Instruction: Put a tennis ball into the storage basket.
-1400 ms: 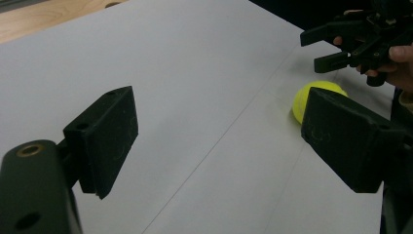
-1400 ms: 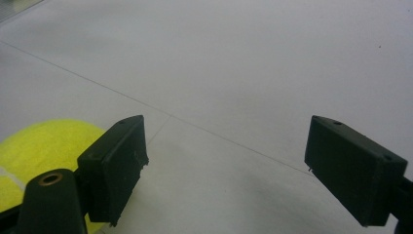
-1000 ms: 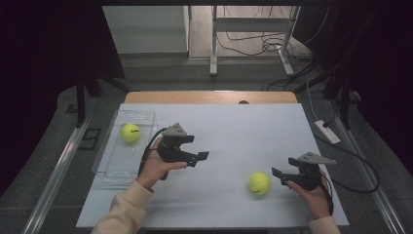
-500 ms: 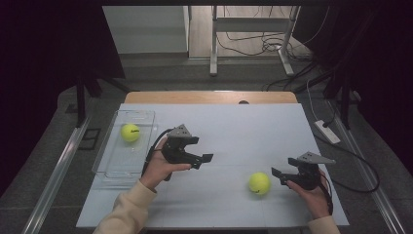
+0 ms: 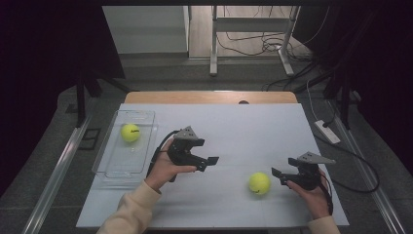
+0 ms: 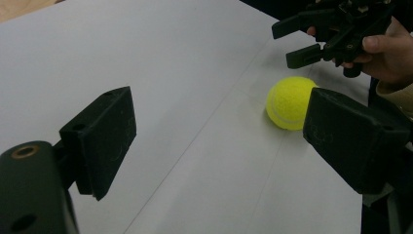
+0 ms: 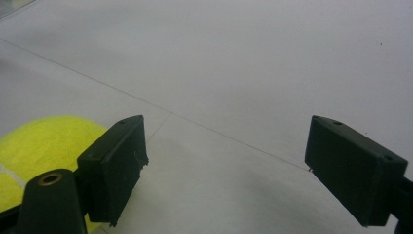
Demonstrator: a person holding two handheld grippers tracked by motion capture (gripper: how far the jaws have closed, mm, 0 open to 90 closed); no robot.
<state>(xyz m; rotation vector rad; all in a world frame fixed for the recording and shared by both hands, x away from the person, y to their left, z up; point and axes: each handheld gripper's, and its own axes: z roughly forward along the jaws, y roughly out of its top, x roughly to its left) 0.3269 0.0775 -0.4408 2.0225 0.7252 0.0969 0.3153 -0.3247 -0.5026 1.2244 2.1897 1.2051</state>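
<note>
A tennis ball lies on the white table, just left of the right gripper, whose jaws gape empty. The left gripper, jaws also apart and empty, points toward it from farther away.

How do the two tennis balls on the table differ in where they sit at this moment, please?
The far ball lies inside the clear tray at the table's left side, while the near ball rests on the bare white table. The near ball sits close beside the open right gripper; the far ball has no gripper next to it, since the left gripper points away from it. Both are yellow-green, look alike in size, and neither is held.
</note>
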